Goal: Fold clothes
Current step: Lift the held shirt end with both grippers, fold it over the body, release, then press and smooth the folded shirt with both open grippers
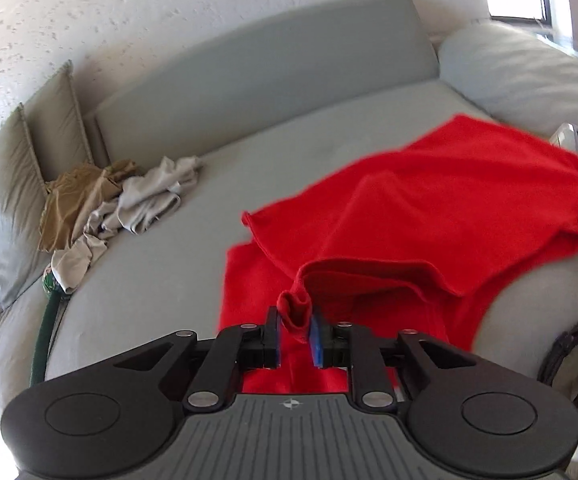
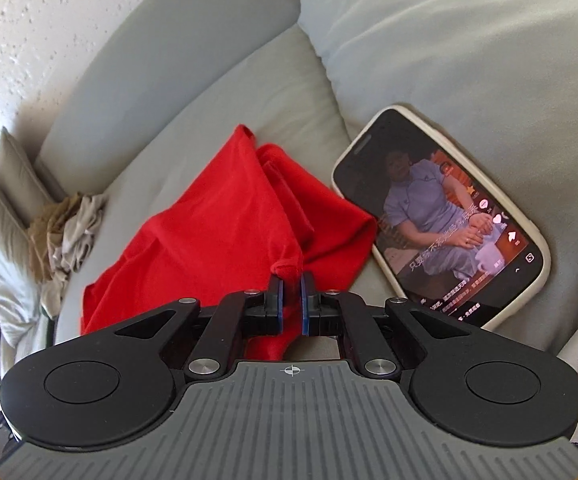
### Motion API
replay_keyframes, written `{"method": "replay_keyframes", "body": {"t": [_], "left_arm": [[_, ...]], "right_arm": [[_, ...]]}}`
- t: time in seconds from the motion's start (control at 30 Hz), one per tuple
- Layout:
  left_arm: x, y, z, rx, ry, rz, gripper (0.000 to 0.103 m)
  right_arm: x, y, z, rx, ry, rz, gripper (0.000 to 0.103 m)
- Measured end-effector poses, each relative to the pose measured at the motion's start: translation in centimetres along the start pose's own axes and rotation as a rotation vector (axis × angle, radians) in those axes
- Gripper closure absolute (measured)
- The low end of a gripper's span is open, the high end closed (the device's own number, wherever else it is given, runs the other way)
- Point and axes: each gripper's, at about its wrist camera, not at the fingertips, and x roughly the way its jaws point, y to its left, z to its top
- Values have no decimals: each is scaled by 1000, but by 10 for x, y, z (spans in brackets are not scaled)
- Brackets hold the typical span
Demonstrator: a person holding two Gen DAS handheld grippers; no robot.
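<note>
Red shirt [image 1: 429, 208] lies half-spread on the grey sofa [image 1: 193, 184], its two near corners pinched: one bunched between the narrowed left hand-held gripper [image 1: 295, 320], one in the right hand-held gripper [image 2: 291, 284]. A lit phone [image 2: 445, 216] lies beside it; crumpled clothes [image 1: 121, 200] sit apart.

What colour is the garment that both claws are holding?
Solid bright red, no pattern. The garment shows best in the left wrist view, spread across the couch.
</note>
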Motion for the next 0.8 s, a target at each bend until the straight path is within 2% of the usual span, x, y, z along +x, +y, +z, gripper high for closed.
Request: {"method": "replay_keyframes", "body": {"t": [0.03,0.07,0.1,0.17,0.27,0.4,0.5,0.57,0.67,0.73,0.8], "left_arm": [[-6,0,-3,-15,18,-11,69],[-13,1,-6,-40,32,-23,66],[-20,2,-9,-65,47,-36,61],[-33,12,-17,-159,57,-85,59],[-45,38,-24,-366,40,-169,57],[-42,71,-23,-657,7,-266,59],[-35,93,-8,-787,-26,-325,62],[-22,110,8,-845,-40,-359,65],[5,134,34,-906,-11,-386,78],[23,146,51,-937,13,-412,80],[42,147,66,-903,41,-369,79]], "right_arm": [[0,2,0,-12,40,-3,85],[-3,3,-3,-18,70,-8,73],[-9,3,-8,-23,87,-9,65],[-22,4,-18,-37,116,-9,60],[-49,11,-29,-96,111,21,49],[-69,38,-35,-180,90,85,48],[-75,64,-34,-236,82,141,45],[-80,80,-33,-268,73,169,45],[-91,101,-25,-308,54,203,45],[-103,113,-14,-330,16,225,45],[-118,123,-3,-354,-52,244,40]]}}
